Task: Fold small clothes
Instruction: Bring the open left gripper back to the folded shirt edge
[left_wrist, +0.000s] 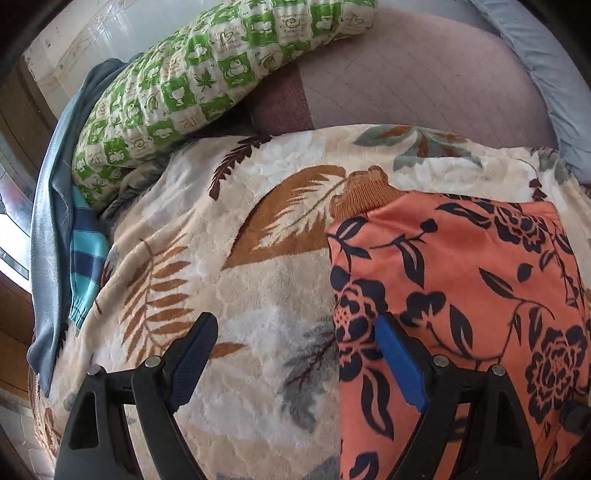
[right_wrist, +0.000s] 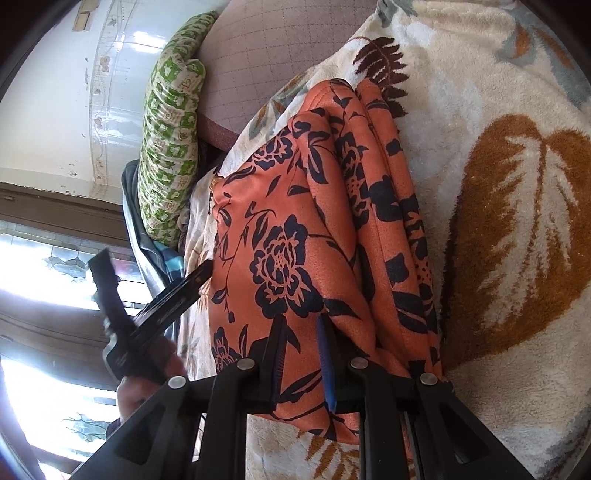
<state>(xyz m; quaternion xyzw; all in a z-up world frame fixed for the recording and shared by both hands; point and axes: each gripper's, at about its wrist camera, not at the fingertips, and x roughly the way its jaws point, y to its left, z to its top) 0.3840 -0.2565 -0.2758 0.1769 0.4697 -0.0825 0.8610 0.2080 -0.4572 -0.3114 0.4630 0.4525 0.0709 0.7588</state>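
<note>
While the right tongs (right_wrist: 301, 354) are pinching the orange floral garment (right_wrist: 295, 221), the left tongs (left_wrist: 295, 354), gaping wide, are risking snagging the fleece blanket (left_wrist: 258, 258) beside it.

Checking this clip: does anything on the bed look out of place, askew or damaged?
Nothing looks damaged. The orange floral garment lies folded on the leaf-print blanket, pinched by the right gripper. A striped teal garment is wedged untidily beside the green pillow.
</note>
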